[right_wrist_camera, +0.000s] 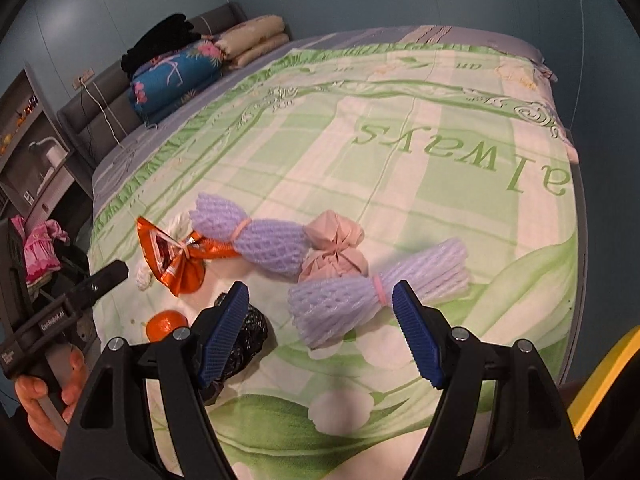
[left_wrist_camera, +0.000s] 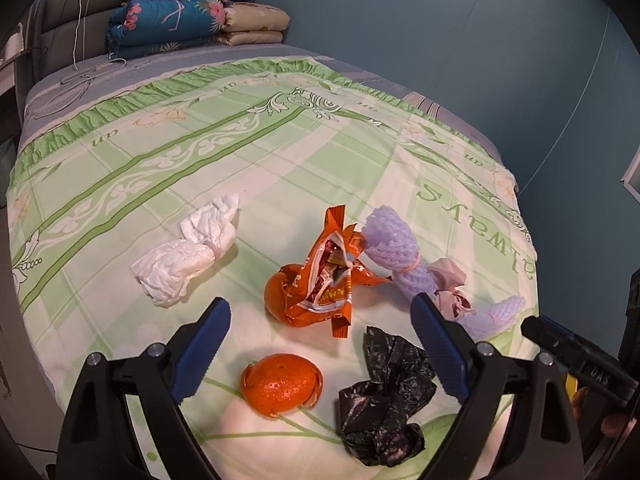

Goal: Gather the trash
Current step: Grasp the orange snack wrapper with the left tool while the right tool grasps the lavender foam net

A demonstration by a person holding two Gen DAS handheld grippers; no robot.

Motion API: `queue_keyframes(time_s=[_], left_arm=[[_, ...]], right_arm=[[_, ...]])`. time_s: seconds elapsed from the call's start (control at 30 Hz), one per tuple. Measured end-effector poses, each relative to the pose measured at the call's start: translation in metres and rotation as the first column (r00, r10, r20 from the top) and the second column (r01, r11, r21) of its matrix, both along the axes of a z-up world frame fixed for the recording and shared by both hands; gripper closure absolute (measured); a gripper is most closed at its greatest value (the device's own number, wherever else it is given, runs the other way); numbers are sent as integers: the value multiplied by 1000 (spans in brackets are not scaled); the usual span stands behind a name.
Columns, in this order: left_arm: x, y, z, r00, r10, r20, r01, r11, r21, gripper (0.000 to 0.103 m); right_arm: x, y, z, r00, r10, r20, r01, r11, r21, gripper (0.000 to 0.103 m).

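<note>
A: Site is a bed (left_wrist_camera: 280,152) under a green-and-cream checked sheet printed with the word "always". Trash sits in a loose cluster near the bed's near edge.

B: Itemise, left wrist view first.

A: Crumpled white tissue (left_wrist_camera: 188,252) toward the left side, apart from the rest. Orange snack wrapper (left_wrist_camera: 324,280) in the middle, torn open. Orange peel (left_wrist_camera: 280,384) nearer the near edge, rind up. Black plastic bag (left_wrist_camera: 384,396), crumpled, just beside the peel on its right. Purple foam net (left_wrist_camera: 392,256), banded at the waist, touching the wrapper's right side. Pink bundle (left_wrist_camera: 450,280) just beyond it.

B: Left gripper (left_wrist_camera: 320,344)?

A: Jaws wide apart, nothing between the blue pads. Peel and black bag lie below the gap; contact with neither.

B: Right wrist view?

A: Second purple foam net (right_wrist_camera: 376,292) with a pink band lies closest to the near edge, in front of the right gripper (right_wrist_camera: 320,332). Jaws spread wide, empty, pads clear of the net. The black bag shows partly behind the left finger (right_wrist_camera: 224,332).

B: Anything else?

A: Folded quilts (left_wrist_camera: 168,24) stacked at the head end by the headboard, beige pillows (left_wrist_camera: 256,24) beside them. A hand (right_wrist_camera: 48,404) grips the left gripper's handle at the frame's left edge.
</note>
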State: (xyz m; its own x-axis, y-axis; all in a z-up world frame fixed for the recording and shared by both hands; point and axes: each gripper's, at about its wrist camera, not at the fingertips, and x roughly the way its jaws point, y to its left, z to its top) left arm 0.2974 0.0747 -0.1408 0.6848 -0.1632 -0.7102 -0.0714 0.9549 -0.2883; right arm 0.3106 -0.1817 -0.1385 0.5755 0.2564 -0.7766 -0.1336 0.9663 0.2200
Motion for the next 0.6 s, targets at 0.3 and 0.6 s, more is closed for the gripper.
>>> queue_keyframes(time_s=[0.3,0.6], left_arm=[[24,8,-14,1000,23,-20,-23,999,-34,15],[40,7,-34,998,12,-56,-15,998,-53,27]], right_arm=[[6,22,-31,1000,-15,-13,13,993,-121,32],[24,37,-59,996,-50,-73,34,978,-207,33]])
